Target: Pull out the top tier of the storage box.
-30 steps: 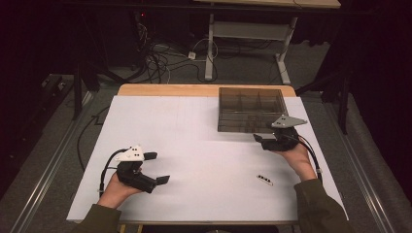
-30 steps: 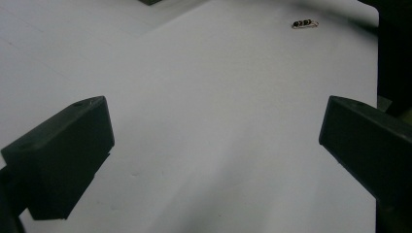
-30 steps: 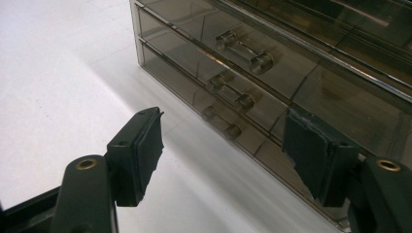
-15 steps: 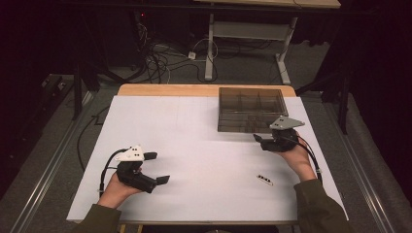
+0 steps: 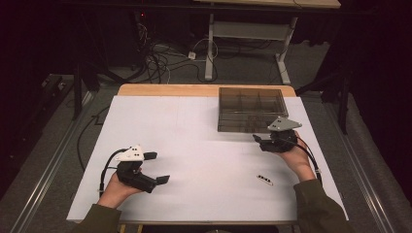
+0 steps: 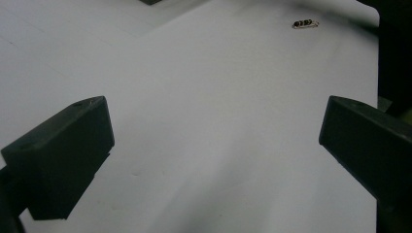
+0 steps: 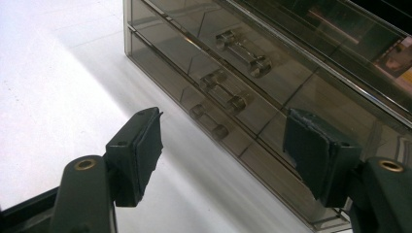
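Observation:
A smoky see-through drawer box stands at the table's back right. In the right gripper view its three stacked drawers each carry a clear bar handle. My right gripper hovers just in front of the box's near right corner, open with nothing between the pads; in its own view the gripper faces the lowest handle. My left gripper rests at the front left, open wide and empty; its own view shows the gripper over bare white table.
A small pale strip with dark beads lies on the white tabletop near the right forearm, and also shows far off as the strip. Cables and desk legs lie on the floor behind the table.

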The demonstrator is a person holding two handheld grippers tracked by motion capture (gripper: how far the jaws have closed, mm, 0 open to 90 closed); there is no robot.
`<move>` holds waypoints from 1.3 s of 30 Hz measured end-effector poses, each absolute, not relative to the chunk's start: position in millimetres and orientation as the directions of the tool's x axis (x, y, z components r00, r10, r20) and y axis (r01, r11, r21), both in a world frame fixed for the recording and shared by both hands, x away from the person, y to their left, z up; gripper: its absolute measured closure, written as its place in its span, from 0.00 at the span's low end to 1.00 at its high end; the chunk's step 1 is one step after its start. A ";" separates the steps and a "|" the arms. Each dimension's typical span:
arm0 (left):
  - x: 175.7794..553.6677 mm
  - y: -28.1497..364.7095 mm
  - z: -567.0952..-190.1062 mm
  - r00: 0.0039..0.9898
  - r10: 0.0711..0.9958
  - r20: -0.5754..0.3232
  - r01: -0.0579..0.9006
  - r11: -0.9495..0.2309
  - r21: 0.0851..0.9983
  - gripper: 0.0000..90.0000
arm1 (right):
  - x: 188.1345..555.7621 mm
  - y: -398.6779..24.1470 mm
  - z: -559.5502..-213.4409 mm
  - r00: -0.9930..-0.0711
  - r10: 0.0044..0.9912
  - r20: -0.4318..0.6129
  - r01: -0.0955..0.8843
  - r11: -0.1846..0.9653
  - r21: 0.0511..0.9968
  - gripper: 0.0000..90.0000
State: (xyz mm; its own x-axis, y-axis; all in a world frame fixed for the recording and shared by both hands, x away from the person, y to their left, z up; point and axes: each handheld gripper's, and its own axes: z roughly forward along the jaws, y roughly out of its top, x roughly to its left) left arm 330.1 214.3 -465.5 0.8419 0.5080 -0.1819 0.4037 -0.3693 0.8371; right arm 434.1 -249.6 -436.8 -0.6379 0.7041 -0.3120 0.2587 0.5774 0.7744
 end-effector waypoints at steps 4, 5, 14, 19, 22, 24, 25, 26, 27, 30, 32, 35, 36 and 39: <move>329.8 214.4 -465.2 0.842 0.508 -0.181 0.403 -0.368 0.838 0.00 | 433.8 -248.2 -437.2 -0.632 0.702 -0.328 0.254 0.587 0.768 0.35; 329.8 214.4 -465.2 0.842 0.509 -0.181 0.403 -0.368 0.838 0.00 | 433.6 -247.9 -437.2 -0.630 0.703 -0.331 0.253 0.589 0.767 0.34; 329.8 214.6 -465.2 0.842 0.508 -0.183 0.403 -0.367 0.838 0.00 | 432.2 -246.9 -436.9 -0.616 0.702 -0.357 0.240 0.599 0.764 0.34; 329.8 214.3 -465.1 0.842 0.508 -0.183 0.404 -0.367 0.838 0.00 | 430.9 -244.7 -437.7 -0.609 0.694 -0.385 0.226 0.617 0.754 0.34; 329.9 214.3 -465.3 0.841 0.509 -0.182 0.404 -0.368 0.838 0.00 | 430.6 -244.2 -438.0 -0.606 0.690 -0.396 0.219 0.624 0.750 0.34; 329.7 214.1 -465.1 0.842 0.508 -0.182 0.403 -0.368 0.838 0.00 | 430.1 -243.8 -438.1 -0.604 0.688 -0.402 0.219 0.628 0.747 0.34; 329.7 214.0 -465.1 0.842 0.507 -0.183 0.403 -0.367 0.838 0.00 | 430.0 -243.8 -438.0 -0.604 0.688 -0.402 0.218 0.628 0.747 0.34; 329.7 214.0 -465.1 0.842 0.507 -0.182 0.403 -0.368 0.838 0.00 | 429.9 -243.7 -437.9 -0.603 0.687 -0.406 0.215 0.629 0.747 0.34; 329.8 214.1 -465.2 0.842 0.507 -0.182 0.403 -0.369 0.838 0.00 | 429.8 -243.5 -437.7 -0.603 0.686 -0.408 0.211 0.630 0.747 0.34; 329.8 214.3 -465.0 0.842 0.508 -0.183 0.403 -0.366 0.839 0.00 | 429.6 -242.9 -438.1 -0.601 0.682 -0.416 0.208 0.636 0.743 0.34; 329.8 214.3 -465.1 0.842 0.508 -0.182 0.403 -0.368 0.838 0.00 | 429.4 -242.4 -438.5 -0.599 0.679 -0.425 0.204 0.642 0.739 0.34; 329.6 214.3 -465.0 0.842 0.508 -0.182 0.403 -0.367 0.839 0.00 | 429.1 -241.7 -438.7 -0.597 0.676 -0.433 0.200 0.648 0.735 0.34; 329.6 214.4 -465.0 0.842 0.508 -0.182 0.403 -0.367 0.839 0.00 | 428.9 -241.6 -438.6 -0.597 0.675 -0.433 0.199 0.648 0.735 0.34; 329.7 214.3 -465.0 0.842 0.508 -0.182 0.403 -0.368 0.838 0.00 | 428.5 -241.3 -438.4 -0.592 0.673 -0.443 0.193 0.653 0.733 0.35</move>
State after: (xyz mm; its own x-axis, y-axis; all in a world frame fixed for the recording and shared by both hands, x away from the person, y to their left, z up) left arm 329.7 214.3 -465.0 0.8422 0.5076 -0.1819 0.4027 -0.3677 0.8382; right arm 428.5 -241.3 -438.4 -0.5921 0.6729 -0.4434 0.1930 0.6527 0.7326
